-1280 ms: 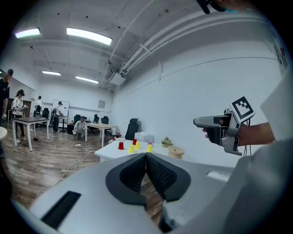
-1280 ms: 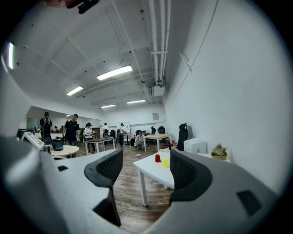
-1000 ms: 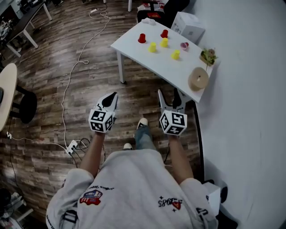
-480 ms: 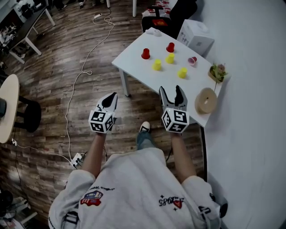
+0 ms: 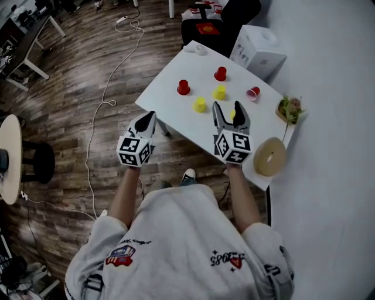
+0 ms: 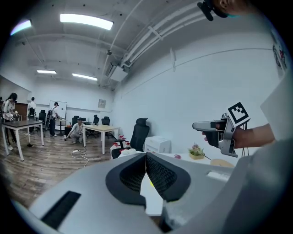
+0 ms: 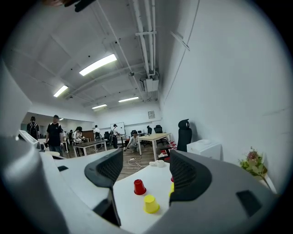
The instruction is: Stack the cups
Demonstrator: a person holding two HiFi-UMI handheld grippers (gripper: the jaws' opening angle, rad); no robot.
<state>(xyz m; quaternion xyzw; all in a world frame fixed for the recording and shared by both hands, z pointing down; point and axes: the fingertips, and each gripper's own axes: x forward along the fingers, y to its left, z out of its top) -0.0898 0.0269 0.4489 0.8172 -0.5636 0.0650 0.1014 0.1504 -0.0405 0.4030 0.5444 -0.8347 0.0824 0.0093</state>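
I have the left claw (image 5: 147, 119) pressed together and empty, just off the near-left edge of the white desk (image 5: 167, 108), above the wooden floor. The right claw (image 5: 229, 110) hangs over the desk's near side, jaws apart with nothing between them. From the head view it covers part of one yellow cup (image 5: 232, 115). Beyond it, all apart and mouth-down, stand two more yellow cups (image 5: 200, 105) and two red cups (image 5: 183, 87). A reddish cup (image 5: 253, 93) lies tipped over near the small plant (image 5: 290, 108) at the right edge. A round tan disc (image 5: 269, 156) sits on the near right corner. A white box (image 5: 258, 50) and a black chair (image 5: 225, 17) stand past the far end, and a white cable (image 5: 96, 114) trails across the floor.
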